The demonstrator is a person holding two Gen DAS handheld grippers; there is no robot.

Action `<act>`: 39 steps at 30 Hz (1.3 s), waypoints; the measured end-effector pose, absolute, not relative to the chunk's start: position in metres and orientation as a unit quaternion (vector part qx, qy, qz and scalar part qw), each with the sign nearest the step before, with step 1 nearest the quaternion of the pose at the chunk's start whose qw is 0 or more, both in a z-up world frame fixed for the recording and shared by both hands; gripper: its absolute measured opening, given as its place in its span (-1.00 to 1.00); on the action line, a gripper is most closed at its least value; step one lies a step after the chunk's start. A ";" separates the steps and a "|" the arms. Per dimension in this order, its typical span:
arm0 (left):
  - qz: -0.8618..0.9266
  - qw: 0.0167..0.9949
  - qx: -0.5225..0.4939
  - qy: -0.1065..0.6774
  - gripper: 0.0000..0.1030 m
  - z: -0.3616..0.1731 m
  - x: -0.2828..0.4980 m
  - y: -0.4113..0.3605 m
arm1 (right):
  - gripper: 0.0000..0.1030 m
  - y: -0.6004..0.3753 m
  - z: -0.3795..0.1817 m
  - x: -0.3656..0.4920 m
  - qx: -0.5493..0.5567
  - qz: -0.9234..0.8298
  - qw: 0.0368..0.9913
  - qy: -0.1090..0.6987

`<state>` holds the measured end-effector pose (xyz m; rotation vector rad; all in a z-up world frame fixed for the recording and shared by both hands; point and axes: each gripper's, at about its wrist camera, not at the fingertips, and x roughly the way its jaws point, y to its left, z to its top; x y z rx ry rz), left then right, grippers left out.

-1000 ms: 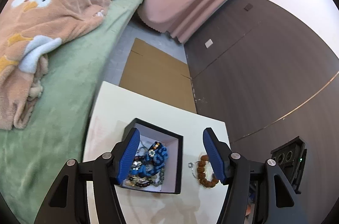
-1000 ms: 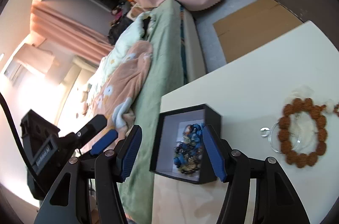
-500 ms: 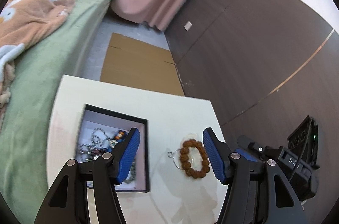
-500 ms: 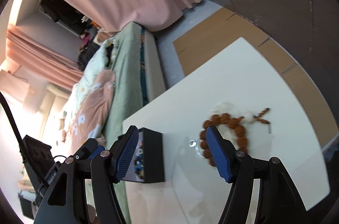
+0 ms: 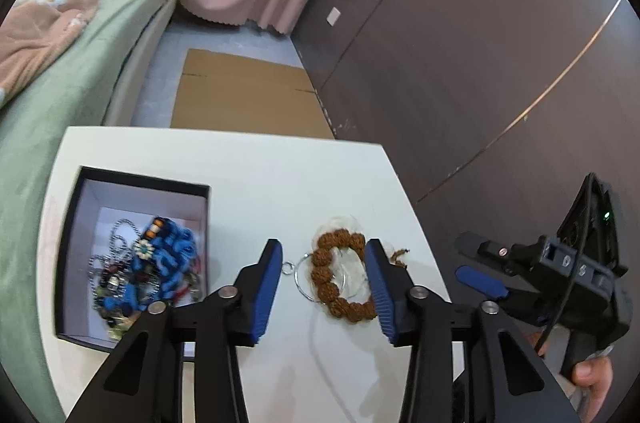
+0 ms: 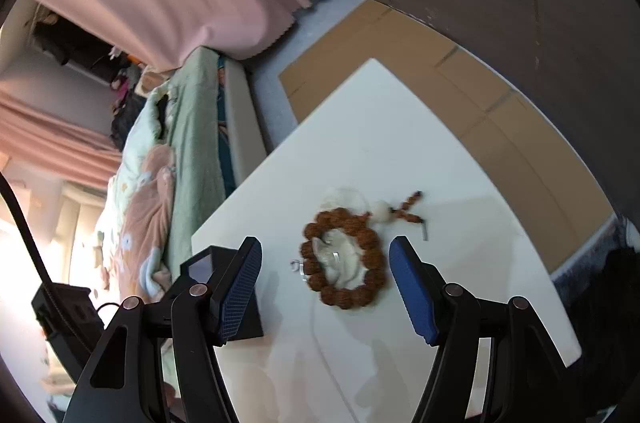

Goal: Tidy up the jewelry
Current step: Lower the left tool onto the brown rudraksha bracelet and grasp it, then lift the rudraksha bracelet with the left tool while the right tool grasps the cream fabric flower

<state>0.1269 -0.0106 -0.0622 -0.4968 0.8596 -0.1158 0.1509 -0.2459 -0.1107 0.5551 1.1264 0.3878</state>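
Observation:
A brown bead bracelet [image 5: 340, 279] lies on the white table [image 5: 248, 175] with a thin silver ring [image 5: 301, 277] and a pale clear piece beside it. My left gripper [image 5: 325, 287] is open and hovers over the bracelet, fingers either side. A black box [image 5: 76, 215] with a white inside, left of it, holds blue, silver and dark jewelry [image 5: 160, 259]. In the right wrist view the bracelet [image 6: 344, 259] lies between the open fingers of my right gripper [image 6: 326, 287]; the black box [image 6: 200, 263] is partly hidden behind its left finger.
A bed with a green cover [image 5: 60, 75] and a pink blanket runs along the table's left side. Flat cardboard [image 5: 248, 95] lies on the floor beyond the table. A dark wall [image 5: 460, 43] stands to the right. The right gripper body [image 5: 560, 275] shows at the right.
Both grippers have swung right from over the black box to over the bead bracelet. Both stay open. The jewelry has not moved.

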 end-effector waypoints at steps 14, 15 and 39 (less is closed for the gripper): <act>-0.052 0.865 -0.194 0.461 -0.36 -0.108 0.151 -0.061 | 0.30 -0.276 -0.121 0.154 0.290 0.156 0.773 0.542; -0.050 0.864 -0.190 0.463 -0.36 -0.111 0.153 -0.063 | 0.30 -0.276 -0.122 0.154 0.289 0.156 0.773 0.542; -0.068 0.886 -0.184 0.421 -0.64 -0.079 0.139 -0.068 | 0.30 -0.275 -0.125 0.158 0.289 0.154 0.766 0.554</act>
